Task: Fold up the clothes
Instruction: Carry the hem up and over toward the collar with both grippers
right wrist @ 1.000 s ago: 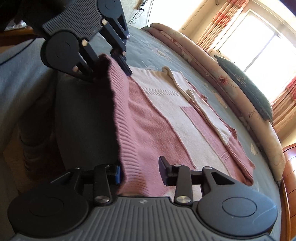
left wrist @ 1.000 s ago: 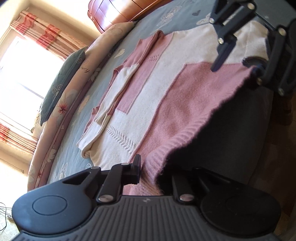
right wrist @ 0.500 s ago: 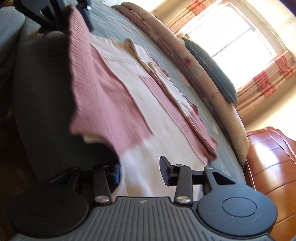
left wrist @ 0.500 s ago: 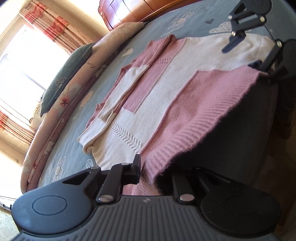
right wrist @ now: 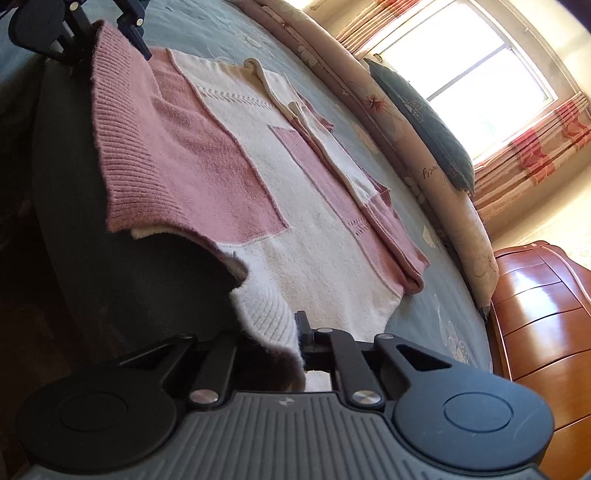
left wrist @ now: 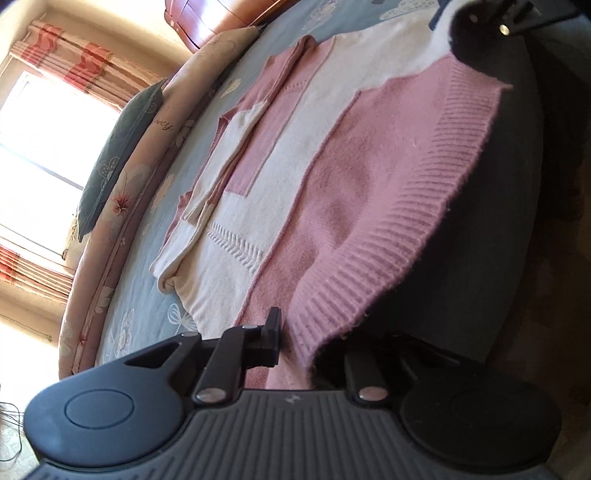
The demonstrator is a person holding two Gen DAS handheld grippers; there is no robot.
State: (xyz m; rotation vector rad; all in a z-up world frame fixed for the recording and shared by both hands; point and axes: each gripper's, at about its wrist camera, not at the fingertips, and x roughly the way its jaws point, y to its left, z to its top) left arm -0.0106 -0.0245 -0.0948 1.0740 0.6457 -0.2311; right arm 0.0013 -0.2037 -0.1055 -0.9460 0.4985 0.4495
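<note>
Pink and cream sweater (left wrist: 314, 155) spread flat on blue floral bedspread (left wrist: 147, 310), stretching forward from both grippers, sleeves folded in along the far side. Pink ribbed hem (left wrist: 406, 236) raised off the bed edge between the two tools.

Left gripper (left wrist: 295, 350): clamped on the near corner of the pink hem; knit bunched between the jaws, right finger hidden under the fabric.

Right gripper (right wrist: 273, 350): closed on the cream ribbed corner (right wrist: 266, 314) directly ahead of it, fabric curling over the left finger. In the left wrist view, seen only as a dark blurred shape (left wrist: 476, 33) at far upper right, at the hem's other end.

Beyond the sweater: long floral bolster (right wrist: 424, 155) with grey cushion (right wrist: 421, 118) against it. Wooden dresser (right wrist: 543, 332) to the right of the right gripper. Striped curtains (left wrist: 70, 66) at the bright window.
</note>
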